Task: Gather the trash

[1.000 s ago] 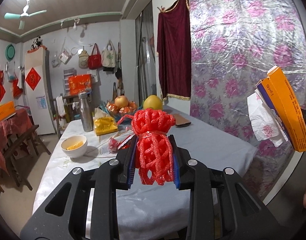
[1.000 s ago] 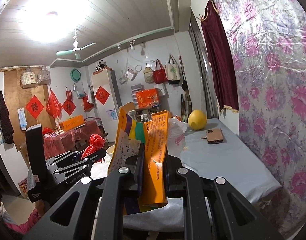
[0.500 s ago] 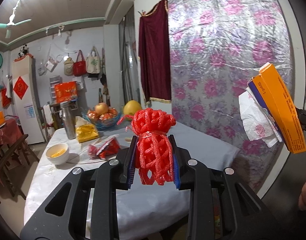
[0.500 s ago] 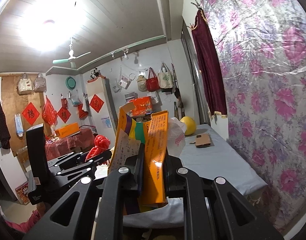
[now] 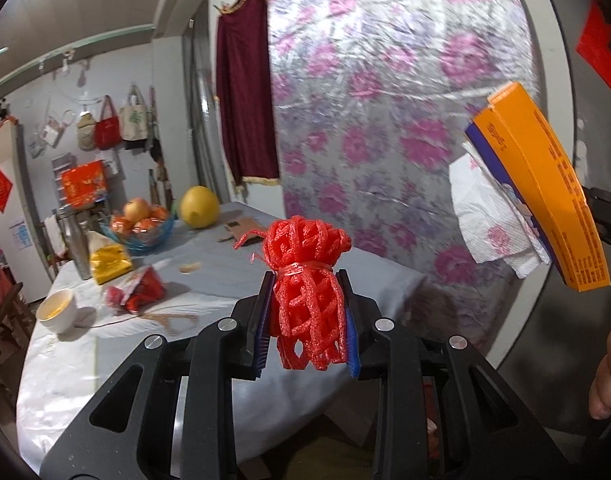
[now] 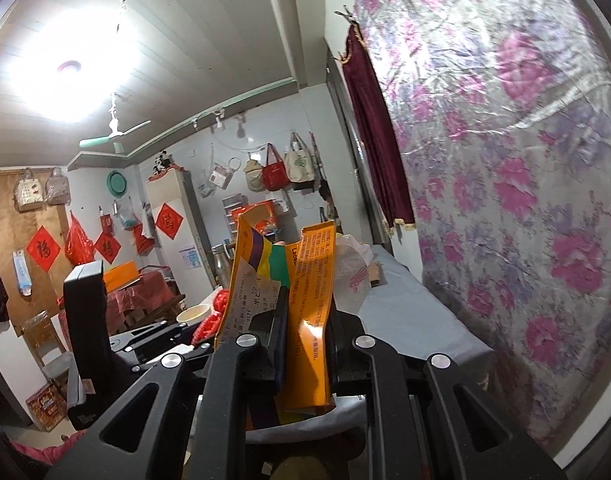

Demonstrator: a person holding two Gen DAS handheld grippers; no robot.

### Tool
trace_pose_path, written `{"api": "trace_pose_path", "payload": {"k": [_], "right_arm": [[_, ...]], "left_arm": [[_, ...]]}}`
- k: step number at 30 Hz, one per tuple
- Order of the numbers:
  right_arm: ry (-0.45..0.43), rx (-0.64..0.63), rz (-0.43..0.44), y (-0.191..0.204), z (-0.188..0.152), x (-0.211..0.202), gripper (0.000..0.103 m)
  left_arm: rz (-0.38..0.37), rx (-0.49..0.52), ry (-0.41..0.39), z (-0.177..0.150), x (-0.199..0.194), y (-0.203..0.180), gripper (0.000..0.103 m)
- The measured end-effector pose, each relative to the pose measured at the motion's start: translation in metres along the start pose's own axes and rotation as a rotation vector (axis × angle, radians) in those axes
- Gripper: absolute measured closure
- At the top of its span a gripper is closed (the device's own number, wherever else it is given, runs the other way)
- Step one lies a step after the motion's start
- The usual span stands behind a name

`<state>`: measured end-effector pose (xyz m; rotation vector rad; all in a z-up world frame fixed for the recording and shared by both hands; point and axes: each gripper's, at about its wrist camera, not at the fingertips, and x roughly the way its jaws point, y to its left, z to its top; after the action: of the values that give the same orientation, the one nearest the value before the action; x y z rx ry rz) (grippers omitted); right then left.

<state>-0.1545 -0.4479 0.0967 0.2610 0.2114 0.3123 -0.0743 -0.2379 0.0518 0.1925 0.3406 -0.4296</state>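
- The table (image 5: 209, 276) lies ahead and below both my claws, off to the left in the left wrist view, with nothing in either view that I can call a bin; I judge the coming move is a carry to one, and its direction I cannot tell.
- Loose litter is on the table: a red wrapper (image 5: 139, 290) near the white bowl (image 5: 57, 310), and a yellow packet (image 5: 109, 260) beside the fruit bowl (image 5: 141, 228). Both sit nearer my left claw than my right.
- My right claw (image 6: 305, 316) is clamped on a flattened orange carton (image 6: 311, 304), long axis upright between the jaws, with a crumpled tissue (image 6: 351, 276) tucked behind it.
- My left claw (image 5: 307, 316) is clamped on a red foam net (image 5: 305, 280), tied at its waist, standing upright out of the jaws.
- The left wrist view shows the carton's (image 5: 545, 200) narrow side and the tissue (image 5: 489, 220) hanging below it; the right wrist view shows its printed face and a paper slip (image 6: 249, 300) stuck there.
- With both claws full, I judge neither can take more before unloading.
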Motion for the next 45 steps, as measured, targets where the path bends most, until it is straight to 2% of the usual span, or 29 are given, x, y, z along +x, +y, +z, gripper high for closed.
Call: {"api": "trace_pose_path", "payload": {"k": [10,22,45], "right_arm": [[0.009,0.058,-0.068,-0.043,-0.013,-0.016,0.087],[0.070,0.146,-0.132,-0.096,-0.041,-0.010,0.087],[0.285,0.350,-0.245,-0.195,-0.134,0.031,0.087]], "left_arm": [[-0.097,0.056,0.083,-0.007,0.042,-0.053,0.072],[-0.180,0.113,0.196,-0.027,0.095,-0.098,0.072],[-0.297,0.190,0.487,-0.112,0.199,-0.156,0.072]]}}
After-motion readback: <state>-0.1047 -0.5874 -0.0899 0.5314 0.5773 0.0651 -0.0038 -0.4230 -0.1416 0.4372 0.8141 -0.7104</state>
